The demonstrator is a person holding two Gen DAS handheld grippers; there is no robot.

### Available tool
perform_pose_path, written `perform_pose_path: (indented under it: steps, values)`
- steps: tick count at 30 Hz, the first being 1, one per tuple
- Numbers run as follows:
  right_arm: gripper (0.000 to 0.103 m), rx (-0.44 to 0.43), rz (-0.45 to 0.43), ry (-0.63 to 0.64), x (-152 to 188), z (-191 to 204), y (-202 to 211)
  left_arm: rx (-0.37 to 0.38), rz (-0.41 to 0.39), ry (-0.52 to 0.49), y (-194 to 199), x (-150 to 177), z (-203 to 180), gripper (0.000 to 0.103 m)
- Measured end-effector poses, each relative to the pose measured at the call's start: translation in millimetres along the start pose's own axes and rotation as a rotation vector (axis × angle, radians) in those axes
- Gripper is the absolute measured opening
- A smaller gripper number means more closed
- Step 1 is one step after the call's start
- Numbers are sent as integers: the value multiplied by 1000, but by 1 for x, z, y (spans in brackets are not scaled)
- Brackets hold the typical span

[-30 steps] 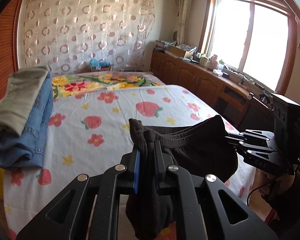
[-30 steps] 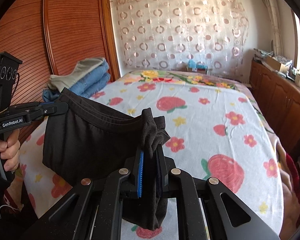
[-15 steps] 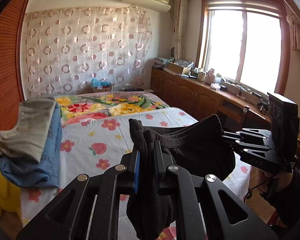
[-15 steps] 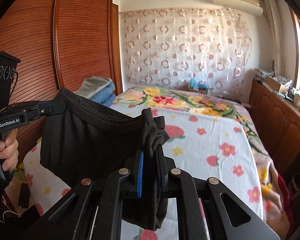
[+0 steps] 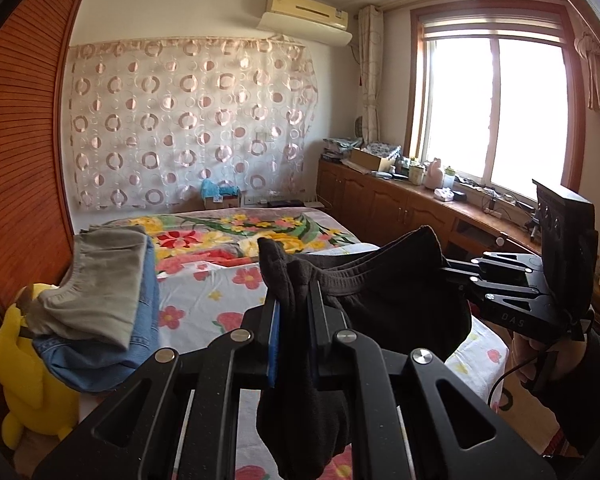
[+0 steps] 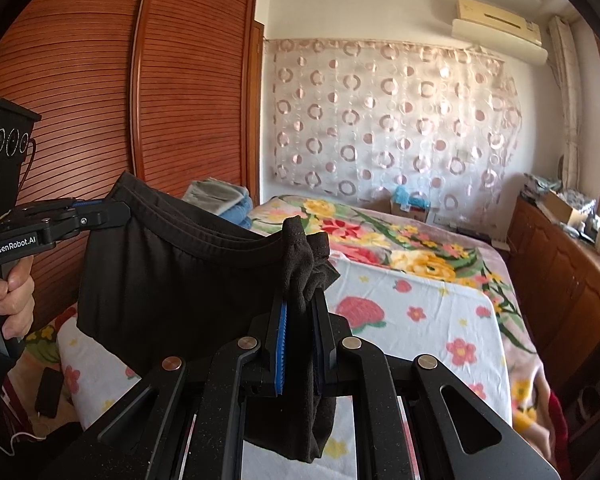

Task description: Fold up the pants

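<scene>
The black pants [image 5: 392, 300] hang in the air above the bed, held by the waistband at both ends. My left gripper [image 5: 294, 300] is shut on one bunched end of the waistband. My right gripper [image 6: 300, 304] is shut on the other end. In the right wrist view the pants [image 6: 172, 280] stretch between my right gripper and the left gripper [image 6: 120, 212] at the far left. In the left wrist view the right gripper [image 5: 448, 270] shows at the right. The legs hang below and are mostly hidden.
A bed with a flowered sheet [image 6: 420, 320] lies below. A stack of folded grey and denim pants [image 5: 104, 292] sits at its left side by a yellow plush toy [image 5: 24, 364]. A wooden wardrobe [image 6: 180, 100] stands on the left, low cabinets [image 5: 388, 204] on the right.
Both grippers have risen and tilted upward with the pants; more wall and ceiling and less of the bed show now. Both stay shut on the waistband.
</scene>
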State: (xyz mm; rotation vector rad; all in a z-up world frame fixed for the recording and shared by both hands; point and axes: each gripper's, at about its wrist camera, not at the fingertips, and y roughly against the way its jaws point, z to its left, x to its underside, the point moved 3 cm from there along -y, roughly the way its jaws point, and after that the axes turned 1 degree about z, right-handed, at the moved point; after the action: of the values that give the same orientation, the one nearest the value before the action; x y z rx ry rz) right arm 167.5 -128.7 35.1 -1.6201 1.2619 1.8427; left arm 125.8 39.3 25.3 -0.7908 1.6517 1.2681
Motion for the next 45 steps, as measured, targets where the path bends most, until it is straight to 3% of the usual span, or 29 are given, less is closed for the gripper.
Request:
perform_pose_path:
  steps: [20, 34, 45]
  values:
    - [11, -70, 12, 82, -18, -7, -56, -85, 5, 50, 3, 8, 56, 12]
    - [11, -110, 28, 151, -51, -19, -116, -139, 2, 77, -8, 0, 97, 12]
    - [11, -142, -41, 233, -95, -26, -152, -223, -42, 78, -15, -27, 131, 12]
